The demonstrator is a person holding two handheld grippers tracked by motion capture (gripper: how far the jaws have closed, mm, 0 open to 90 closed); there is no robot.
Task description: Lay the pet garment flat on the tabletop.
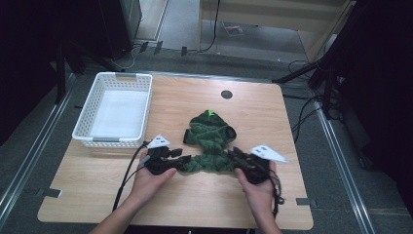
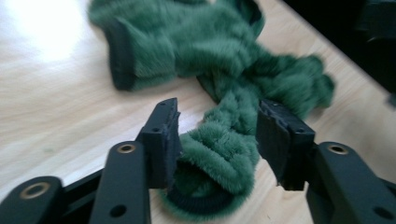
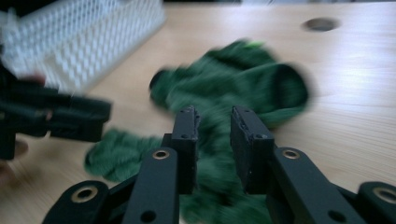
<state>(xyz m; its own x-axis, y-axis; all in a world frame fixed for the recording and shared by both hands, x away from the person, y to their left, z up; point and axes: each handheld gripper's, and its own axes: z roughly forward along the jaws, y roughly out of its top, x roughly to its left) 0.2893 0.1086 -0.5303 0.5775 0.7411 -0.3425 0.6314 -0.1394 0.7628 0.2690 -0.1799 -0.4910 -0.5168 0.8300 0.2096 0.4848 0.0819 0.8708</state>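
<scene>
- Leftmost, a white basket is standing on the far left part of the wooden counter, well apart from both hands.
- Next, the left claw is lying low over the counter in the person's left hand, a black cable trailing back from it toward the near edge.
- Seen in the left gripper view, the left claw is standing with its jaws apart around a cuffed end of the green fleece garment; one pad is touching the pile while the other is standing clear of it, so nothing is being clamped.
- Between the two hands, the green fleece garment is lying rumpled on the middle of the counter, its bright green tag pointing away from the person and a round hole sitting in the counter beyond it.
- Further right, the right claw is meeting the near right edge of the garment, held by the right hand.
- Seen in the right gripper view, the right claw is keeping only a narrow gap between its jaws, with green fleece showing between and below them; blur is hiding whether the pads are pressing on it, so I cannot tell.
</scene>
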